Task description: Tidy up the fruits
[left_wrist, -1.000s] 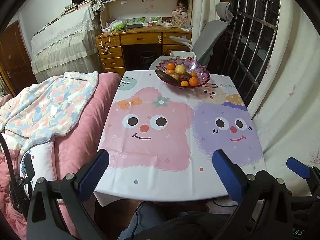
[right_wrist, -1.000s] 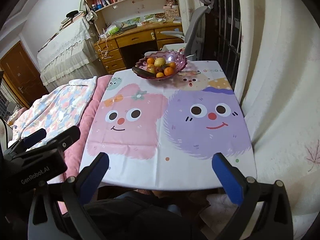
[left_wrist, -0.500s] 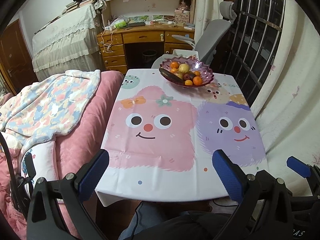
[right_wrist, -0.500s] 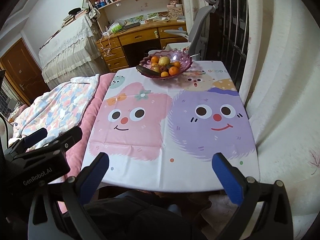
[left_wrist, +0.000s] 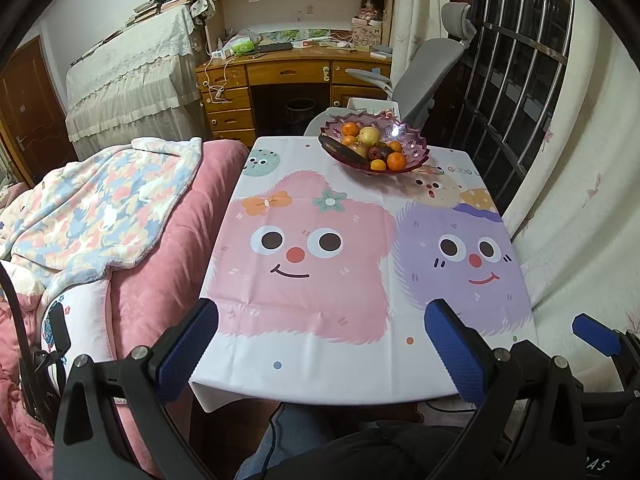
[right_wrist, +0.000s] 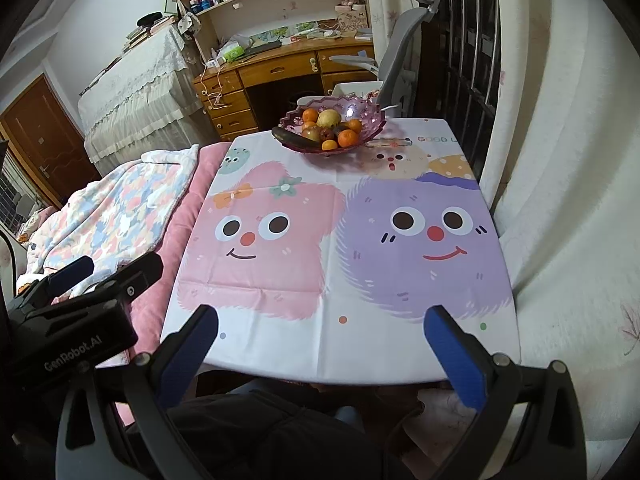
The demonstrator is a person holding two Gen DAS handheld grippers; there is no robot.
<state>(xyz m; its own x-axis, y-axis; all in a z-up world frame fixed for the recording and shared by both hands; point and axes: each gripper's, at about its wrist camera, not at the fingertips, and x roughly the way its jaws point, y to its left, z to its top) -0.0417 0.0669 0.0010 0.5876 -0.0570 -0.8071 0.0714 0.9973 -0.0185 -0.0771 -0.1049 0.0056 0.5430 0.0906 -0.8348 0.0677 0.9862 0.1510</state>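
Both tools hang at the near edge of the desk (left_wrist: 360, 376), over the sitter's lap. Left tool (left_wrist: 320, 346): jaws spread wide, nothing between them. Right tool (right_wrist: 322, 346): same, spread wide and empty; its blue tip also shows at the right edge of the left view. The left tool's black body sits at lower left in the right view.

Between the tools and the bowl (left_wrist: 416, 152) the cloth (right_wrist: 328, 248) lies bare: flat, with faint fold creases, printed with a pink face and a purple face. The bowl, purple and scalloped, stands at the far end of the desk, slightly right of centre. In it: oranges (right_wrist: 347, 138), a yellowish apple (right_wrist: 329, 118), a dark banana (right_wrist: 294, 140) along the left rim, dark red fruit in the middle.

Desk left edge runs beside a bed (left_wrist: 168, 240) with a pink cover and a floral blanket. Right edge is close to a white curtain (right_wrist: 568, 200). Beyond the far edge: a grey chair (left_wrist: 424, 68), a wooden writing desk (left_wrist: 296, 76) with bookshelves above, a barred window on the right.

The fruit low in the bowl is hidden by the rim. The printed words on the cloth are cut off.
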